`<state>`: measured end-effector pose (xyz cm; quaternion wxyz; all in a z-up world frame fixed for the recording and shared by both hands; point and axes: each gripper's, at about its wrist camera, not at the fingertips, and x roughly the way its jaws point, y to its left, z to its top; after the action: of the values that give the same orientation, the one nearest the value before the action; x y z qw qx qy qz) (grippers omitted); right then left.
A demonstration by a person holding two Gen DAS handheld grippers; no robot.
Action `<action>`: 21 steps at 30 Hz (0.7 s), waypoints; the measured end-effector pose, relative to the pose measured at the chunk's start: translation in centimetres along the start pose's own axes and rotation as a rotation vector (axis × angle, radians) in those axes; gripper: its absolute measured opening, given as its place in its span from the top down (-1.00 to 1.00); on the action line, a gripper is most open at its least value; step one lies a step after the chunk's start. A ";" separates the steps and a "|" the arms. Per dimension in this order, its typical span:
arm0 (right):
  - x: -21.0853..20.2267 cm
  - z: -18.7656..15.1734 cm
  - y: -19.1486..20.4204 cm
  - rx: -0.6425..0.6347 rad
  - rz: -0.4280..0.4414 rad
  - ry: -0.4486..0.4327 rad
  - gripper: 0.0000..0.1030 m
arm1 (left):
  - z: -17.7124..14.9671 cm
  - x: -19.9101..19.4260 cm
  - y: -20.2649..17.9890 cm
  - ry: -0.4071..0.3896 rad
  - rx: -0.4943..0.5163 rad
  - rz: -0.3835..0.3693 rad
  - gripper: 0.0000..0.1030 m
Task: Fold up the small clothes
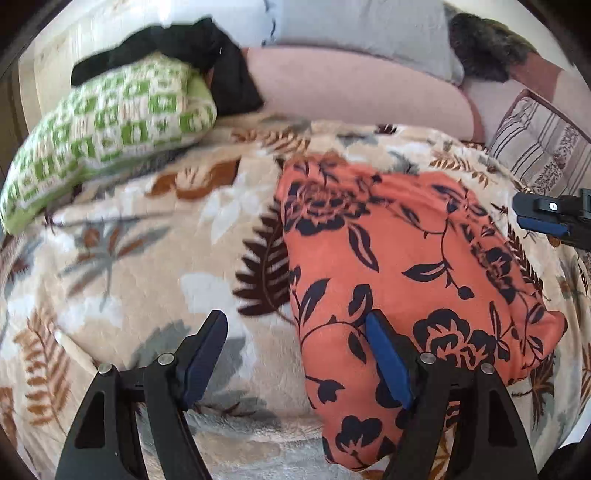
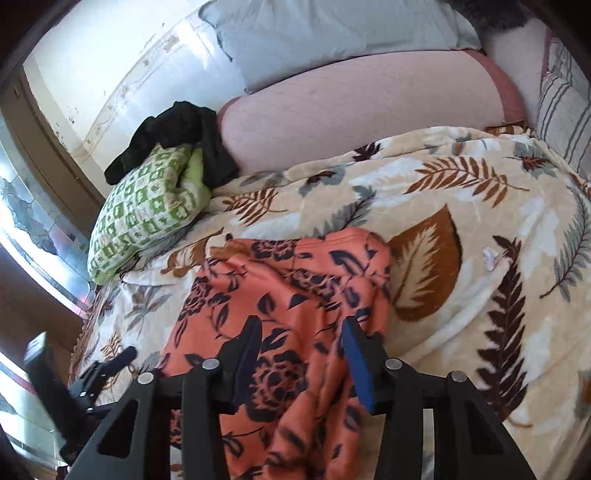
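An orange garment with a dark floral print [image 1: 406,258] [image 2: 288,280] lies folded on the leaf-patterned blanket [image 1: 129,240] [image 2: 461,206]. My left gripper [image 1: 295,315] hovers open at the garment's left edge: its right finger [image 1: 388,362] is over the cloth, its left finger over bare blanket, and neither pad presses on anything. My right gripper [image 2: 302,323] is above the garment's near part with its jaws apart; rumpled cloth shows between the pads, and they do not pinch it. Each gripper shows in the other's view, the right one [image 1: 546,218] and the left one [image 2: 110,365].
A green-and-white checked pillow [image 1: 110,125] [image 2: 147,218] lies at the back left with a black garment [image 1: 207,55] [image 2: 177,129] draped over it. A pink bolster [image 1: 351,85], a pale pillow [image 1: 369,26] and a striped cushion [image 1: 543,147] line the back. A white scrap [image 2: 490,256] lies on the blanket.
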<state>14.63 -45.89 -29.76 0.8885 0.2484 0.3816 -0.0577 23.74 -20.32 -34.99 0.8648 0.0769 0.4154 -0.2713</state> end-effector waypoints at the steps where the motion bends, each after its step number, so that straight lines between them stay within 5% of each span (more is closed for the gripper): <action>1: 0.5 -0.6 0.7 0.015 0.007 0.020 0.19 | -0.3 0.1 0.3 -0.007 -0.036 -0.016 -0.52; 5: 2.2 -4.1 1.6 0.041 -0.046 0.083 0.21 | -1.4 -1.3 -1.3 -0.061 0.098 0.070 -0.52; 9: 2.6 -6.7 -0.6 0.068 -0.121 0.095 0.34 | -1.5 -1.4 -1.5 -0.065 0.106 0.066 -0.52; 12: 2.1 -6.2 -2.4 0.093 -0.182 0.086 0.31 | -1.1 -0.9 -1.3 -0.067 0.106 0.066 -0.52; 16: 2.4 -5.5 -3.4 0.147 -0.139 0.103 0.30 | -1.1 -0.8 -1.2 -0.068 0.104 0.065 -0.52; 19: 1.9 -3.7 -1.4 0.050 -0.234 0.027 0.30 | -1.2 -0.7 -1.1 -0.068 0.100 0.066 -0.56; 21: 1.6 -2.3 -0.6 0.037 -0.218 -0.037 0.30 | -1.2 -0.6 -1.0 -0.066 0.092 0.068 -0.61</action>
<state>14.11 -45.13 -32.44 0.8789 0.2208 0.3890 -0.1658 22.13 -20.53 -35.21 0.8823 0.1215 0.3709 -0.2631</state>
